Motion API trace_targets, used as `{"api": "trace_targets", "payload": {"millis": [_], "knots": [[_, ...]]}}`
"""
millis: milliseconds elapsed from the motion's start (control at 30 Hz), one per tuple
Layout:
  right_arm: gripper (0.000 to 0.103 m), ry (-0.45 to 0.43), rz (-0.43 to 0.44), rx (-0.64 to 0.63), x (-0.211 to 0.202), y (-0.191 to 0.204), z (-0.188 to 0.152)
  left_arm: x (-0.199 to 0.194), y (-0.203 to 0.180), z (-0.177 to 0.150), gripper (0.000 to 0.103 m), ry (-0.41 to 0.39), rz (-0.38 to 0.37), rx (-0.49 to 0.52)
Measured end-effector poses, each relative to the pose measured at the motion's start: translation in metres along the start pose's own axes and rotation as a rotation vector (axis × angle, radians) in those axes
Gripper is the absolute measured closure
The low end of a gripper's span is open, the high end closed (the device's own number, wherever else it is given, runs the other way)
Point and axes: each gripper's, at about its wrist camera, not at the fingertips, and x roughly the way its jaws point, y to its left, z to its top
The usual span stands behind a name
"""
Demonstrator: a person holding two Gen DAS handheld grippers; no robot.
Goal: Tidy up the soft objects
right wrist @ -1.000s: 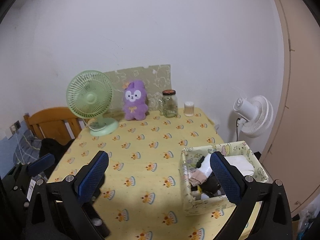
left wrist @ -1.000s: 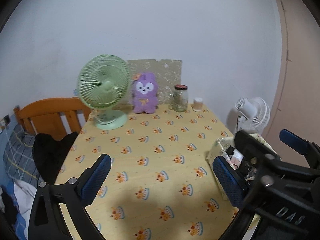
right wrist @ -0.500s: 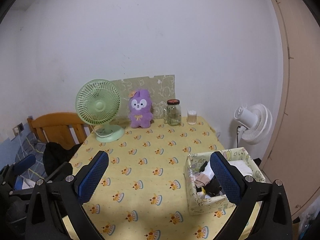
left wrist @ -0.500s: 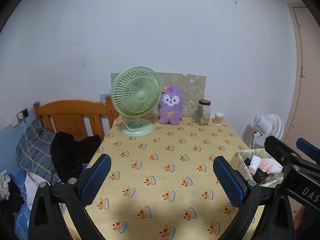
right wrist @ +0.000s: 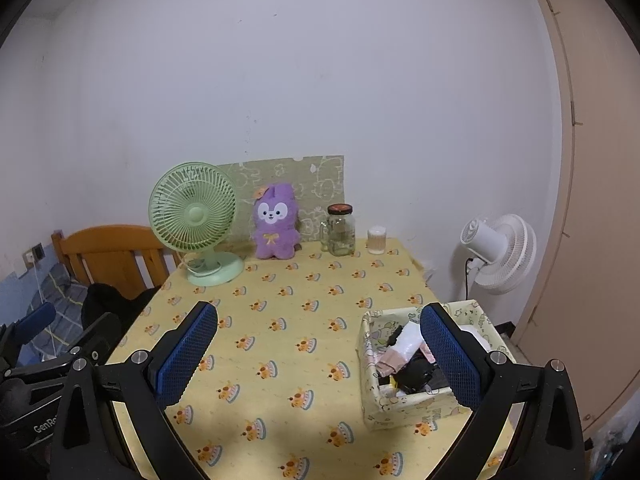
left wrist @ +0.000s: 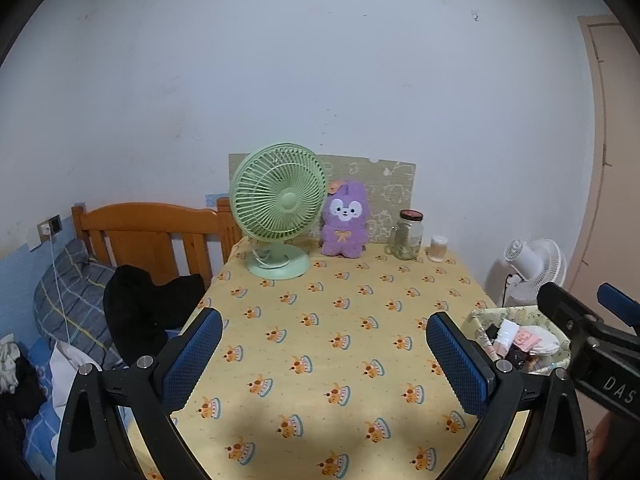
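Left hand-held gripper point(left wrist: 324, 356), right hand-held gripper point(right wrist: 318, 354): wide apart, holding nothing. Box point(right wrist: 404, 404) low right, near table point(right wrist: 280, 320) edge. Rough grab could push box off.

We see the table point(right wrist: 304, 368) covered in a yellow cloth printed with small orange, white and blue-trimmed motifs in regular rows. At its 12 o'clock edge stand a pale green fan point(right wrist: 194, 216), a purple plush toy point(right wrist: 276, 222) with a white face and an orange bow, a clear glass jar point(right wrist: 341, 230) with a dark red-and-black lid, and a small cream container point(right wrist: 376, 240). Behind them we note an olive board point(right wrist: 320, 184) with white line drawings. At 4 o'clock sits a pale yellow-green box point(right wrist: 404, 408) printed with cartoon figures, holding white, pink and black soft items point(right wrist: 404, 356). The gripper pads point(right wrist: 186, 354) are blue with a mesh texture on black frames.
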Motion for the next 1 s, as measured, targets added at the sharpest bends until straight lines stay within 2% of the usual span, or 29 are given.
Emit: {"api": "trace_targets", "payload": {"millis": [1000], "knots": [[0.001,-0.003,0.006,0.013,-0.002,-0.011,-0.011,-0.007,-0.011,-0.003,0.000,-0.015,0.022,0.037]]}}
